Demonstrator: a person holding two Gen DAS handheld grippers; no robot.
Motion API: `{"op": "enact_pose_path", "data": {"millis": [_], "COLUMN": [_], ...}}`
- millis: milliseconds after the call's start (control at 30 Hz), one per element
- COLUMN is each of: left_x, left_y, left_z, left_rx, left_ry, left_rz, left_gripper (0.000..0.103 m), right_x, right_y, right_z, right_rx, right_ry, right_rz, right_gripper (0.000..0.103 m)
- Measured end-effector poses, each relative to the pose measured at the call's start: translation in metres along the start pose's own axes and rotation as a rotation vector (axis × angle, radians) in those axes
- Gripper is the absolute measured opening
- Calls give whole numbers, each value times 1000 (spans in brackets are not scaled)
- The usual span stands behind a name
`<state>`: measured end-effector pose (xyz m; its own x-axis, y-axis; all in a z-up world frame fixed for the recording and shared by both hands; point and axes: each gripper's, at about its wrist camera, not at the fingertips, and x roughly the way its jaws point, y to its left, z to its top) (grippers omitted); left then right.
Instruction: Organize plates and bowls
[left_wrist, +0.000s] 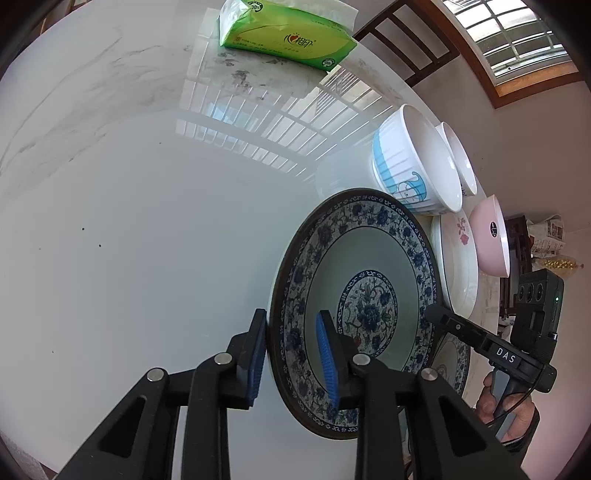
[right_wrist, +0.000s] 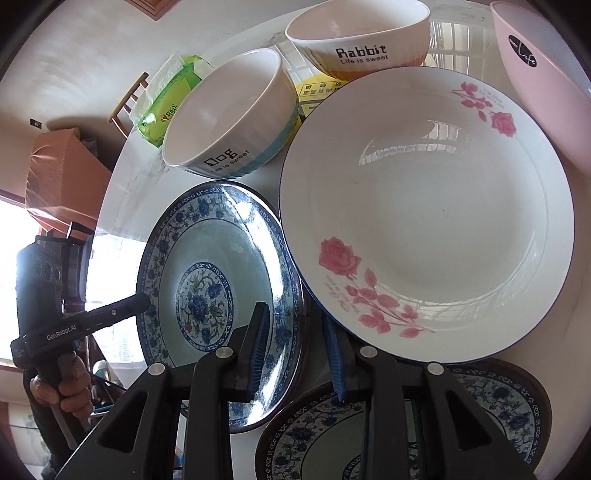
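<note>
A blue-and-white patterned plate (left_wrist: 354, 306) is held off the table between both grippers. My left gripper (left_wrist: 291, 354) straddles its left rim, with a visible gap at the inner pad. My right gripper (right_wrist: 299, 354) straddles its right rim (right_wrist: 221, 288); it also shows in the left wrist view (left_wrist: 443, 321). A second patterned plate (right_wrist: 406, 432) lies on the table below. A white rose plate (right_wrist: 424, 218) sits beside it. A blue "Dog" bowl (right_wrist: 229, 118), a "Rabbit" bowl (right_wrist: 358, 37) and a pink bowl (right_wrist: 543, 81) stand behind.
A green tissue pack (left_wrist: 284, 33) lies at the far side of the white marble table (left_wrist: 147, 221). A yellow packet (right_wrist: 317, 92) lies between the bowls. A wooden chair (left_wrist: 410, 40) stands past the table edge.
</note>
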<state>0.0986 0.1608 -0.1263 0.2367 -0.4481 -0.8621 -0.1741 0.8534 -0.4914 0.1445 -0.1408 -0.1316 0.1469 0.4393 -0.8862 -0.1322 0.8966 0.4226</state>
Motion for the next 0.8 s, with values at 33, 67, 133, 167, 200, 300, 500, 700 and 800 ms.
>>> {"op": "enact_pose_path", "data": {"millis": [33,67,133,167,200,300,500,700,800], "left_x": [0,1,0,0,-1,-1,-8,-28,-39], "left_y": [0,0,2,3,3,3,4,3,5], "left_z": [0,-1,-1,-1,-1,-3,-7,-10,-12], "left_rx": [4,8,12,14,15,24,26,37,45], "left_ry": [-1,-1,-5,-7,-8,-10,-16,-53,-70], "left_rz": [6,11,22,23,20,24,23,31,40], "left_gripper": [23,21,17,16,16,16,16,16,16], "right_x": [0,0,2,3,3,3,3,-6,-9], "right_y": [0,0,1,1,2,5,12,31,41], "right_z": [0,0,1,0,0,-1,-5,-10,-12], "right_rx": [0,0,-5,-5,-5,-18,-15,-33,-35], "right_ry": [0,0,3,8,5,-4,-4,-37,-47], "right_rz": [1,0,4,7,2,-13,-21,-23,-16], "right_gripper": [27,26,22,18,17,17,17,17,17]}}
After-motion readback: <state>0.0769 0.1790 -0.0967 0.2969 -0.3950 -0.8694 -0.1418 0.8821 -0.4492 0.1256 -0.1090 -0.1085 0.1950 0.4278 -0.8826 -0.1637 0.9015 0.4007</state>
